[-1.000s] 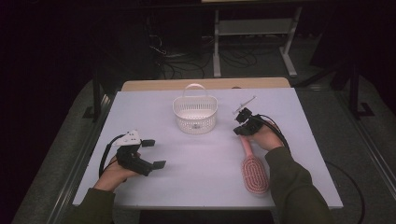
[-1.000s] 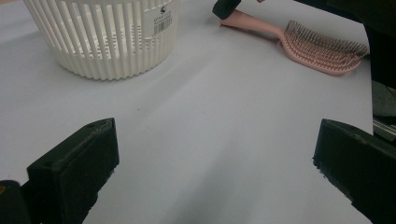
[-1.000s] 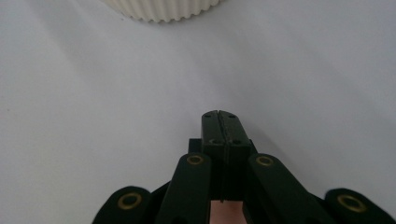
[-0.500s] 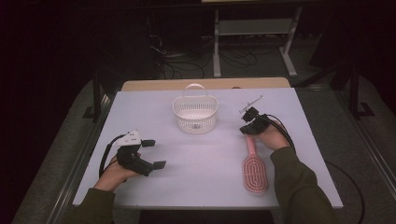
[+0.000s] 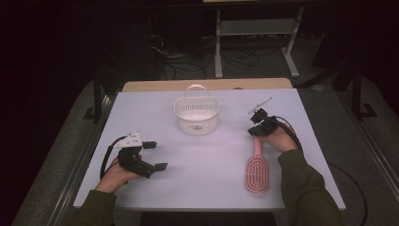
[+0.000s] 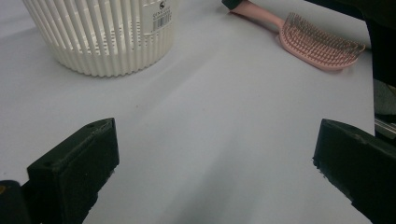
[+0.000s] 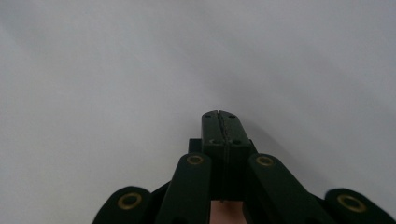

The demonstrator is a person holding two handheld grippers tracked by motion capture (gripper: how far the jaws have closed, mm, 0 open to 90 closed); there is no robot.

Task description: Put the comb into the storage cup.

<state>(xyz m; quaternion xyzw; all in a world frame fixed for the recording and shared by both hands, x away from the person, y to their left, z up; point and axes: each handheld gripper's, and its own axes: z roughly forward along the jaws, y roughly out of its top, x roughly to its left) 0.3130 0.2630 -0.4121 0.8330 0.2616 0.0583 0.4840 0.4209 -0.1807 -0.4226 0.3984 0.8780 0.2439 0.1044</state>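
My right gripper (image 5: 258, 128) sits at the handle end of the pink hairbrush (image 5: 256, 169), right of the basket (image 5: 196, 115); its jaws are together, possibly pinching the handle. My left gripper (image 5: 155, 155) rests with its jaws apart on the bench (image 5: 207, 183).

Open tongs (image 6: 215, 168), basket (image 6: 100, 35) & brush (image 6: 317, 42) ahead

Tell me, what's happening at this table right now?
A person works at a white table with a tool in each hand. The right tool, jaws shut, sits at the handle end of a pink hairbrush lying flat; whether it grips the handle is hard to tell. The left tool rests open. A white basket stands between them.
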